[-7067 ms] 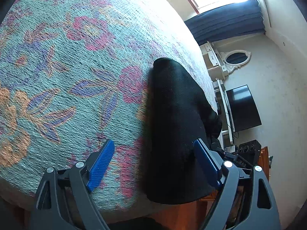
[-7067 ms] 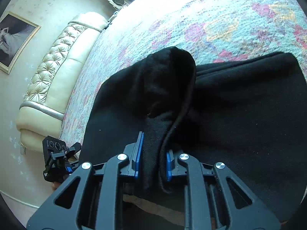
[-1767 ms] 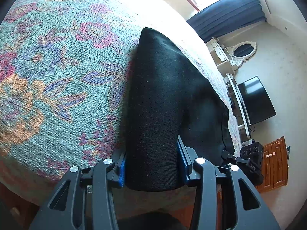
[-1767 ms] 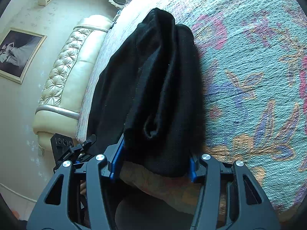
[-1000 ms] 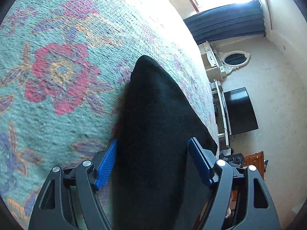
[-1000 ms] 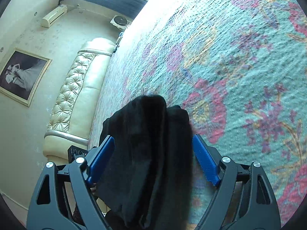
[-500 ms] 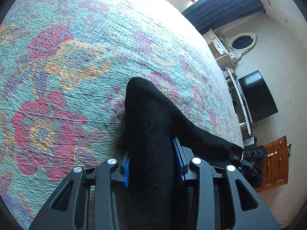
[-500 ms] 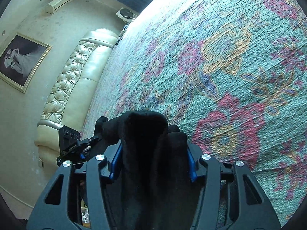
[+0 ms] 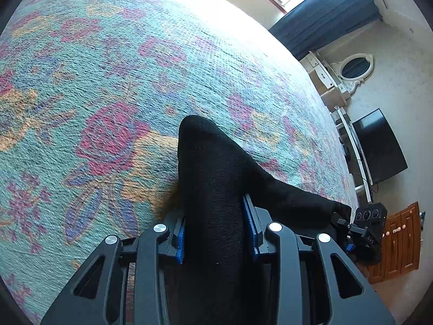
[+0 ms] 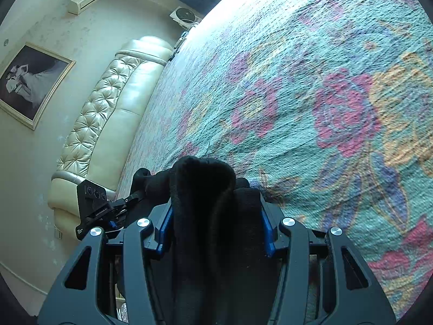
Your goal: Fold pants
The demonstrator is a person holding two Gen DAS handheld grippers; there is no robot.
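The black pants (image 9: pixel 213 178) are a thick folded bundle held over the flowered bedspread (image 9: pixel 108 86). My left gripper (image 9: pixel 215 233) is shut on one end of the bundle, which pokes forward past its blue pads. My right gripper (image 10: pixel 213 224) is shut on the other end of the pants (image 10: pixel 203 189). Each gripper shows in the other's view: the right one (image 9: pixel 365 233) at the lower right of the left wrist view, the left one (image 10: pixel 100 208) at the left of the right wrist view. The fabric between them is mostly hidden.
The bedspread (image 10: pixel 324 94) fills most of both views. A cream tufted headboard (image 10: pixel 108 113) and a framed picture (image 10: pixel 29 84) lie left of the bed. A television (image 9: pixel 379 146), a white dresser (image 9: pixel 327 78) and a wooden cabinet (image 9: pixel 397 241) stand to the right.
A second ago both grippers stood open around the folded pants; they have since shut on the bundle. Both have moved further in over the bedspread with it.
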